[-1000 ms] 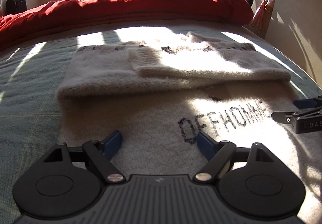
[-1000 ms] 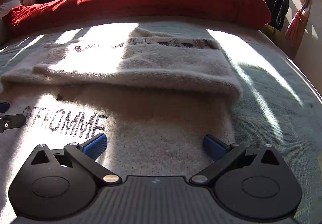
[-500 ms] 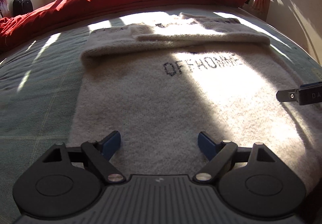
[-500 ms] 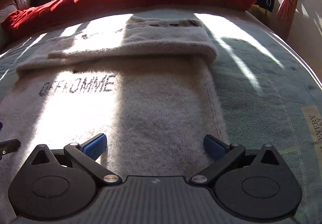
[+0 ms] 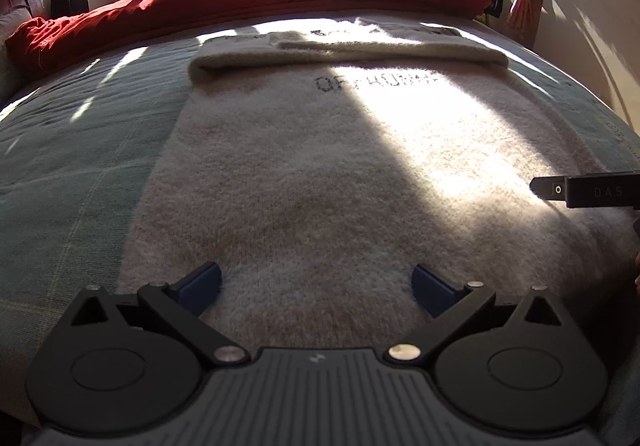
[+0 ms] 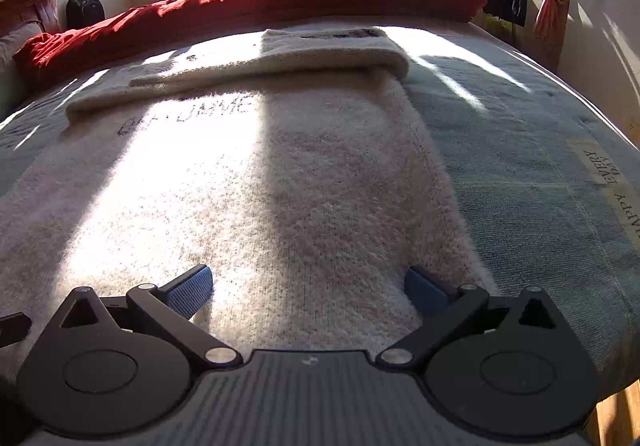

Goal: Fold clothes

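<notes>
My left gripper (image 5: 316, 286) jaws are opening wide, nothing pinched; my right gripper (image 6: 308, 286) is wide too. Both hover over the near hem of the cream sweater (image 5: 320, 173), flat mid-bed (image 5: 72, 173), sleeves folded across its far end.

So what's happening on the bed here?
A person is folding a cream sweater spread on the bed, a gripper in each hand. Its far end is already folded over. The left gripper, jaws opening, and the open right gripper hover at the near hem, neither holding it.
</notes>
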`<state>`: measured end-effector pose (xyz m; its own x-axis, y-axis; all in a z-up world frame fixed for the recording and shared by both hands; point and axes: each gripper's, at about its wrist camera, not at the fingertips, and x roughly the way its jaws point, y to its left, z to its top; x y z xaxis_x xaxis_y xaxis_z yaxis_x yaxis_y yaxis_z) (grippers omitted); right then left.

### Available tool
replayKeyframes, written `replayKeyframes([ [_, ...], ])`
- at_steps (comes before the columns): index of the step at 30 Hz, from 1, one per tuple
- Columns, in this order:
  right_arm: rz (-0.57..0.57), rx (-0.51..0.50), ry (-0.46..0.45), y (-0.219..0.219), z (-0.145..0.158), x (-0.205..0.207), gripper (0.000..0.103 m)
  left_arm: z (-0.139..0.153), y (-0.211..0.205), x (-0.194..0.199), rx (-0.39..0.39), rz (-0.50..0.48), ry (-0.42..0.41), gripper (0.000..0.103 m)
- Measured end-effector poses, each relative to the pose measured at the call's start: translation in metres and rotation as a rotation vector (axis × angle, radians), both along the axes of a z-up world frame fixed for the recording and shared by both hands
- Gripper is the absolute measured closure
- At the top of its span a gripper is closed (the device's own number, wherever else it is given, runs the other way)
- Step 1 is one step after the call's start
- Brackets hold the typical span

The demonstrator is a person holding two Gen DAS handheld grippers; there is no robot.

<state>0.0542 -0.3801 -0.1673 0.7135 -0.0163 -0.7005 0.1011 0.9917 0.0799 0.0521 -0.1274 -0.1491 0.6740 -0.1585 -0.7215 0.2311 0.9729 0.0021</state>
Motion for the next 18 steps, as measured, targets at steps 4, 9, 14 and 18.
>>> replayKeyframes([
  [4,0.015,0.013,-0.051,-0.003,-0.004,-0.010,0.000,0.012,-0.006,0.007,-0.057,-0.061,-0.055,0.002],
  [9,0.020,0.001,-0.078,-0.001,-0.005,-0.014,0.000,0.007,-0.019,0.035,-0.140,-0.135,-0.043,0.002],
  [14,0.041,0.006,-0.065,-0.003,-0.003,-0.013,0.000,-0.002,-0.003,0.034,-0.185,0.015,-0.011,0.002],
  [18,0.050,0.026,-0.039,-0.007,0.007,-0.015,0.000,0.002,0.012,0.025,-0.208,0.052,-0.001,0.002],
])
